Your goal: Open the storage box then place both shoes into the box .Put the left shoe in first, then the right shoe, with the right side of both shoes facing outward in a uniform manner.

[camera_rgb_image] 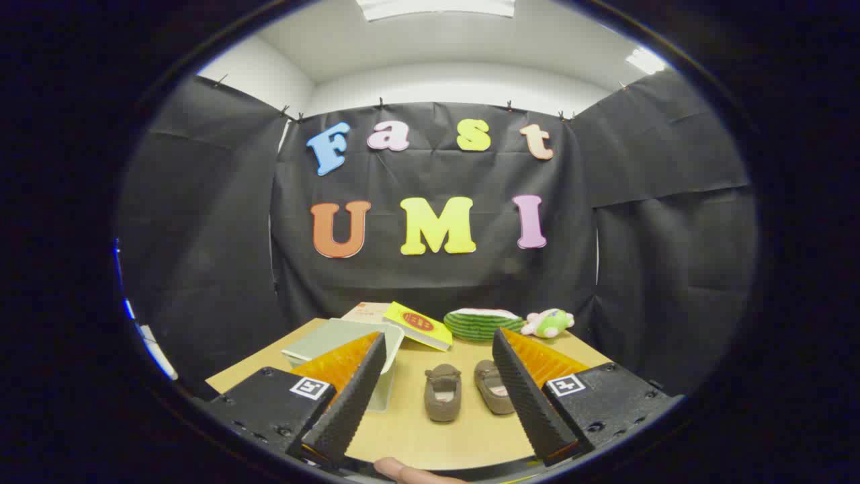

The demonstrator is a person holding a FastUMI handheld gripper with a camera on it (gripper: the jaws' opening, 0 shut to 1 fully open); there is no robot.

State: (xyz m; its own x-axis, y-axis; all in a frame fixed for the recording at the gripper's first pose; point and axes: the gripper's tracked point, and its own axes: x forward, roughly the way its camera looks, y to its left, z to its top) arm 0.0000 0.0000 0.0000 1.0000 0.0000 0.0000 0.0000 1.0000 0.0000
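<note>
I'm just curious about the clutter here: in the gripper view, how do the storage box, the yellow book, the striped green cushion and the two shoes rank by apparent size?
1. Storage box, nearest.
2. Yellow book and striped green cushion: alike, unranked.
3. Two shoes, alike.
The gripper is open, holding nothing.

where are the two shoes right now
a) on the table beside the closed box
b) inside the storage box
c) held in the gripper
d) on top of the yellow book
a: both shoes sit on the table next to the storage box, lid still on, between the open fingers of the gripper, which holds nothing.
</note>
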